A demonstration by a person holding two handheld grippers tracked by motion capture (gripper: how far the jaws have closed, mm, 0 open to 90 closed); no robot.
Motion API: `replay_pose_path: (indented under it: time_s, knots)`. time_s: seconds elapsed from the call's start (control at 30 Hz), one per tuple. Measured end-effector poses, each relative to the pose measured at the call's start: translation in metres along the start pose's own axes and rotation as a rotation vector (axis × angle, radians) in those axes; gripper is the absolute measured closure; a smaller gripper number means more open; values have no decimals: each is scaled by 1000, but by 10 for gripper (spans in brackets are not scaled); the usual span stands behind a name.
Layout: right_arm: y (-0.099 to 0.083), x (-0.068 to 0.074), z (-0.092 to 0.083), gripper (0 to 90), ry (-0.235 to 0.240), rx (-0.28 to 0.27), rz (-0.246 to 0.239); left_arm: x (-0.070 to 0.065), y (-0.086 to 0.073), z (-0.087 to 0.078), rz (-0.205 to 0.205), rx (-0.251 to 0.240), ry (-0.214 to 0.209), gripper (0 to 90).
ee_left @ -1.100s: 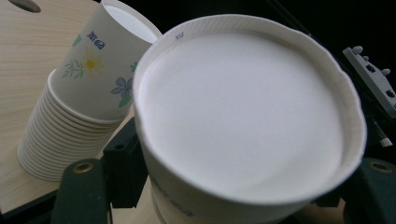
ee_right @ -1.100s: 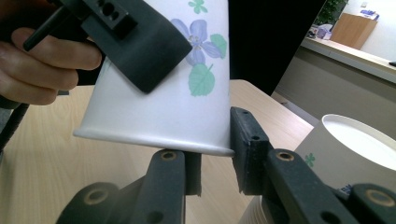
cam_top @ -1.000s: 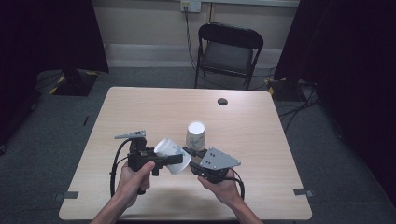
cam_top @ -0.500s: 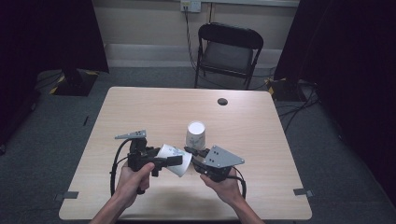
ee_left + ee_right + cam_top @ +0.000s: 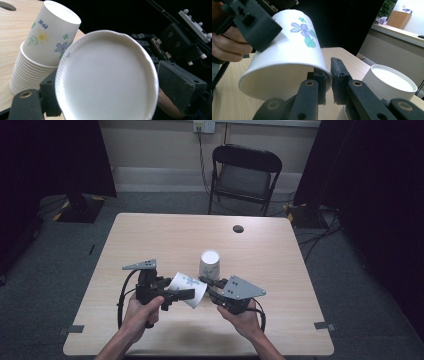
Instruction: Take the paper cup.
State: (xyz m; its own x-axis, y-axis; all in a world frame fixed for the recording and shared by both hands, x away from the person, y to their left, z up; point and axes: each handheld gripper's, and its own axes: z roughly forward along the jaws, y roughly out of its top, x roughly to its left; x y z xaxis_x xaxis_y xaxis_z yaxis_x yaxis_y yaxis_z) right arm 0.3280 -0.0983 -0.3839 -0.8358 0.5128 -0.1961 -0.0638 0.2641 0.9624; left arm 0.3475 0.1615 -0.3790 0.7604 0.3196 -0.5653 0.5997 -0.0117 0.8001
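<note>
A white paper cup (image 5: 190, 284) with flower prints lies on its side in the air between my two grippers. My right gripper (image 5: 206, 290) is shut on its rim (image 5: 322, 65), one jaw inside the mouth and one outside. The cup's base (image 5: 107, 75) faces my left gripper (image 5: 112, 80), whose jaws have just been opening and now flank the base without pressing it. In the high view my left gripper (image 5: 177, 289) is at the cup's left end. An upside-down stack of matching cups (image 5: 209, 265) (image 5: 42, 50) (image 5: 389, 82) stands on the table just behind.
The light wooden table (image 5: 150, 240) has a small dark round spot (image 5: 238, 228) near its far edge. A black folding chair (image 5: 245, 175) stands beyond the table. Dark curtains hang at both sides of the room.
The left gripper's jaws stand wider around the cup's base than before. The cup has sagged slightly. Both hands have stayed where they were.
</note>
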Motion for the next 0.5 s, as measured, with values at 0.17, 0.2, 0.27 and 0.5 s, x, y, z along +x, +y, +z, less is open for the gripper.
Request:
replay_pose_path:
  time_s: [0.17, 0.2, 0.27, 0.5]
  knots:
    - [1, -3, -3, 845, -4, -4, 5, -1, 1, -2, 17, 2, 6, 161]
    - [2, -5, -5, 855, -15, -8, 7, -1, 0, -3, 21, 3, 5, 165]
    - [2, -6, -7, 865, -27, -14, 10, -1, 0, -4, 27, 2, 7, 171]
    - [4, -9, -10, 875, -23, -16, 17, -1, 1, -7, 44, -3, 13, 185]
